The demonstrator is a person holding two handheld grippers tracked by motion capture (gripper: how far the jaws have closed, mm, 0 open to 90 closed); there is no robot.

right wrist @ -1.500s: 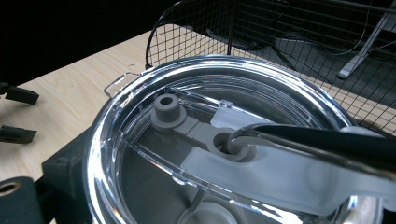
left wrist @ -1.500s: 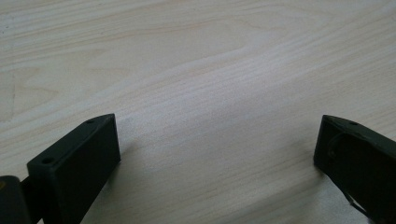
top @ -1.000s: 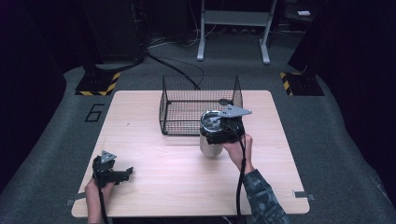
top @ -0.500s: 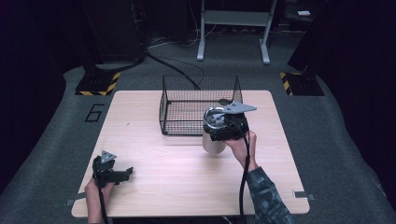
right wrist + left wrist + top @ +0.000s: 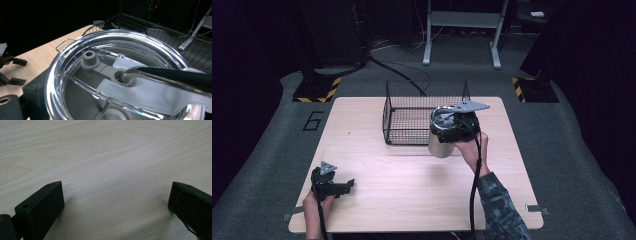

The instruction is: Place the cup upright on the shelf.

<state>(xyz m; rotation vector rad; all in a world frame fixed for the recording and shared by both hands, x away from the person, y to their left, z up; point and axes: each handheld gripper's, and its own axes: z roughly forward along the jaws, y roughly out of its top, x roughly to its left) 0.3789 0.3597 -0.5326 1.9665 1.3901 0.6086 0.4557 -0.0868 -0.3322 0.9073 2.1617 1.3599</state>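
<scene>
From the high view, the right gripper (image 5: 451, 131) is clamped on a steel tumbler (image 5: 439, 145), holding it by the top just at the front right corner of the wire basket (image 5: 412, 117). The tumbler looks lifted a bit off the table (image 5: 412, 185), though it's hard to be sure from this angle. The left gripper (image 5: 343, 186) sits way off at the near left corner of the table, resting low with its jaws spread and nothing in them. Left gripper view: just the two black jaws far apart with bare wood grain between them, so it's wide open. Right gripper view: super close on the tumbler's clear lid (image 5: 120, 75), with its grey slider and a metal straw (image 5: 160, 75) going in through the hole. One jaw presses the rim at lower left, and the basket is right behind.
</scene>
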